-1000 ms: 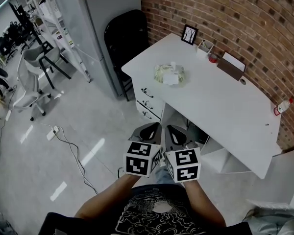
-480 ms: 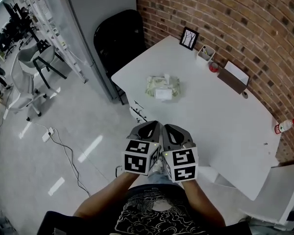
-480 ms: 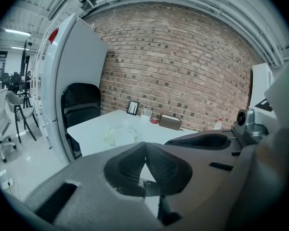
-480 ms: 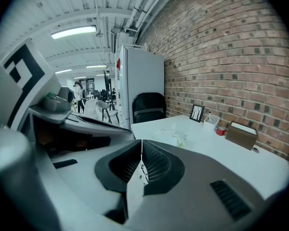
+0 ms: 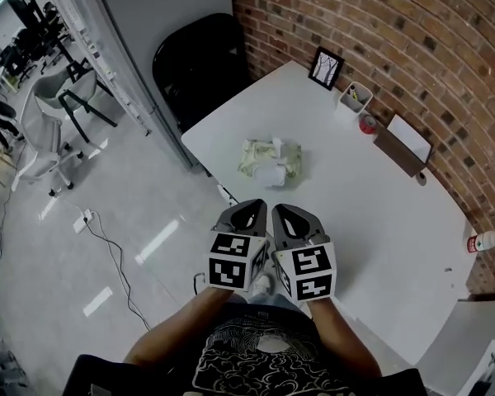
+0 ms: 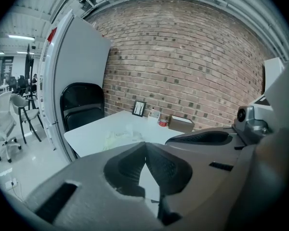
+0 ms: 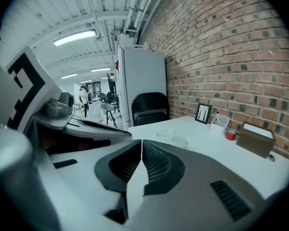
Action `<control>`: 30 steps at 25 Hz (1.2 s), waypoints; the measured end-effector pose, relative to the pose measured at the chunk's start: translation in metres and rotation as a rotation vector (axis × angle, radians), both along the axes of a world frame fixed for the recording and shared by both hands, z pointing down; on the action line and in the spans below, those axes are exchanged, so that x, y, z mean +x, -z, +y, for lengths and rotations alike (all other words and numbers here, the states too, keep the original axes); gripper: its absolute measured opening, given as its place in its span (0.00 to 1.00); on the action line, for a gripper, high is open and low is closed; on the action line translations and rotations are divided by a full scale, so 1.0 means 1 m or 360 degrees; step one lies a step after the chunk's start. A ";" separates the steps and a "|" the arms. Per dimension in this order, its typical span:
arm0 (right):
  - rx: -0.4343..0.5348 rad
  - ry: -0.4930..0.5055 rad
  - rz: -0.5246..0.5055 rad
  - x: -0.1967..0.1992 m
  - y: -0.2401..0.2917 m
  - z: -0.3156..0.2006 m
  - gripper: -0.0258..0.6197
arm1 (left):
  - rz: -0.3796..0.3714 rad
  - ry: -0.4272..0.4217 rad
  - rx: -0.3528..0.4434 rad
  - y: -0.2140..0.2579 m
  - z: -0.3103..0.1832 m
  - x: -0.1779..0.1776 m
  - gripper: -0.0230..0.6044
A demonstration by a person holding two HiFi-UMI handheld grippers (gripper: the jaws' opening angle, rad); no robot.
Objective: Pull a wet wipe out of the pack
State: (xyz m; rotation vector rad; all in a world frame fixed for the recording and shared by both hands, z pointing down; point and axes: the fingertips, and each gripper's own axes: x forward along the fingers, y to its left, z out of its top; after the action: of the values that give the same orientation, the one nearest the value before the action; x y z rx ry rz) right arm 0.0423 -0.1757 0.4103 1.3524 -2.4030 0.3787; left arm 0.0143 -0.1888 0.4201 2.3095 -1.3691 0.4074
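A pale green wet wipe pack (image 5: 269,160) lies on the white table (image 5: 371,213), near its left corner, with a white lid flap folded toward me. Both grippers are held side by side at the table's near edge, well short of the pack. My left gripper (image 5: 246,213) is shut with nothing in it. My right gripper (image 5: 290,215) is shut and empty too. From the left gripper view the pack (image 6: 119,136) shows faintly past the jaw tips (image 6: 145,143). Beyond the closed tips (image 7: 141,141) in the right gripper view, the pack (image 7: 171,139) lies on the table.
Along the brick wall stand a framed picture (image 5: 326,68), a white pen cup (image 5: 355,97), a red tin (image 5: 368,124) and a brown box (image 5: 405,147). A bottle (image 5: 487,241) sits at the far right. A black chair (image 5: 200,64) stands behind the table's corner.
I have stepped closer to the table: the pack and table edge have drawn nearer to the grippers. Both grippers stay shut, side by side.
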 end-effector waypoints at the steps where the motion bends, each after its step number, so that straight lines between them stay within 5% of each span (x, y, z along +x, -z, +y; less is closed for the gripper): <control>1: -0.0002 0.0011 -0.0010 -0.001 -0.001 -0.003 0.07 | -0.0005 0.0011 -0.0005 -0.001 -0.002 -0.001 0.06; 15: -0.0052 0.0068 -0.0021 -0.009 -0.019 -0.046 0.07 | -0.0018 0.0068 -0.0046 -0.023 -0.044 -0.008 0.06; 30: -0.0137 -0.0035 0.0149 -0.028 -0.056 -0.120 0.07 | -0.0014 -0.0060 -0.0147 -0.055 -0.116 -0.031 0.06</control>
State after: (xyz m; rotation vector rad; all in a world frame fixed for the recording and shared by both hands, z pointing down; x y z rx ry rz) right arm 0.0147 -0.2956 0.4663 1.3295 -2.2712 0.4101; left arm -0.0170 -0.3046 0.4750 2.2634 -1.2851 0.4829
